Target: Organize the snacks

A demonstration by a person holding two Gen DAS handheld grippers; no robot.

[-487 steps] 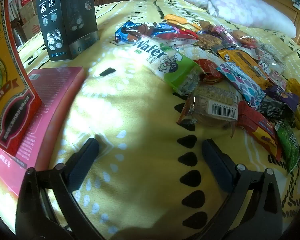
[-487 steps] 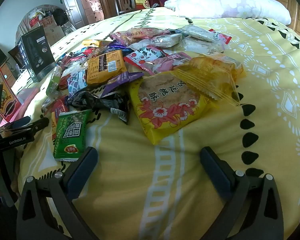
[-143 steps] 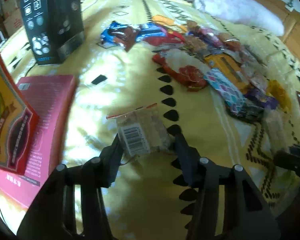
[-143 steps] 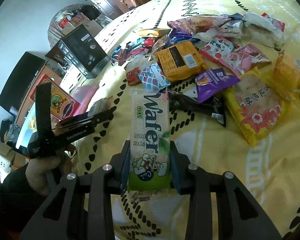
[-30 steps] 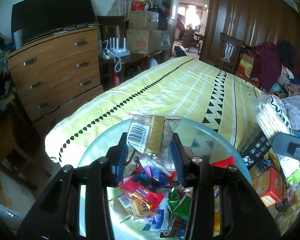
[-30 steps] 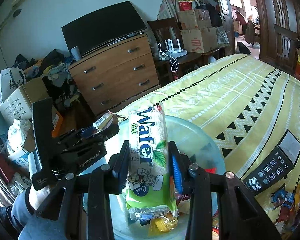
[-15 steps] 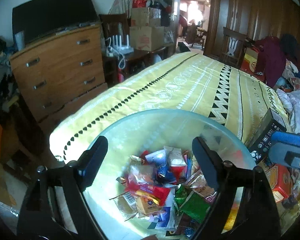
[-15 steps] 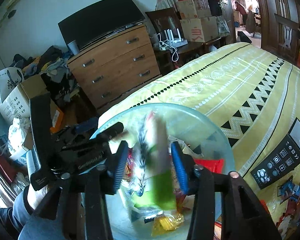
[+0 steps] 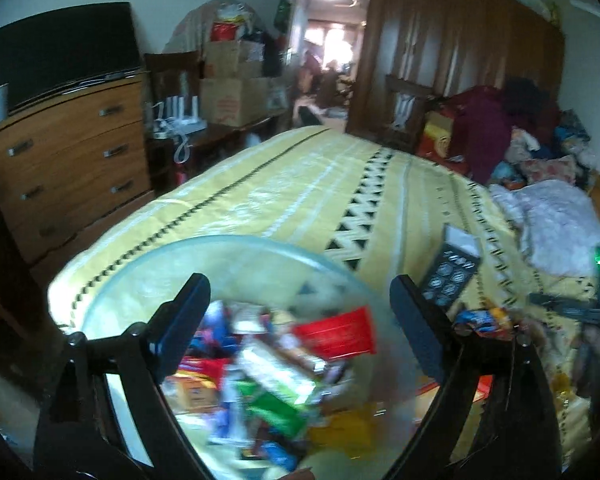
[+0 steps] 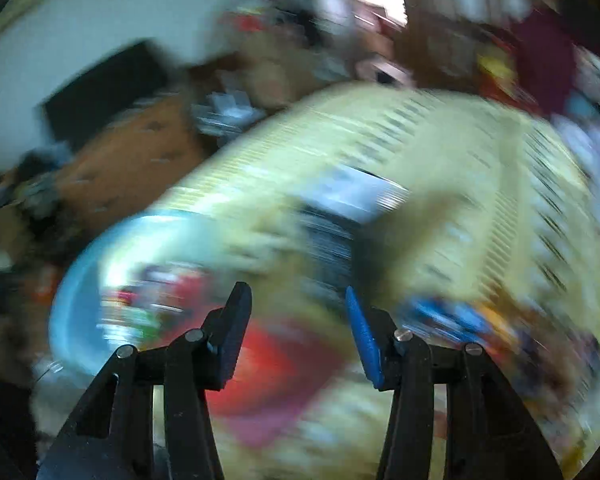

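A clear round bowl (image 9: pixel 120 280) full of wrapped snacks sits at the near corner of the yellow bed. Among them lies the green and white wafer pack (image 9: pixel 276 384), beside a red packet (image 9: pixel 336 336). My left gripper (image 9: pixel 296 320) hangs over the bowl, its jaws wide and still opening, with nothing between them. In the blurred right wrist view my right gripper (image 10: pixel 296 320) is right of the bowl (image 10: pixel 72 300), jaws parted and opening, with nothing between them. More loose snacks (image 9: pixel 484 318) lie on the bed at the right.
A black box (image 9: pixel 452 276) lies on the yellow bedspread (image 9: pixel 320 192) behind the bowl. A wooden dresser (image 9: pixel 68 160) with a dark screen stands left of the bed. The other hand-held gripper (image 9: pixel 572 312) shows at the right edge, near a white pillow (image 9: pixel 556 224).
Both grippers let go of their packs, the clear barcode snack and the wafer pack, and these now lie in the bowl. The right view has swung right and blurred.
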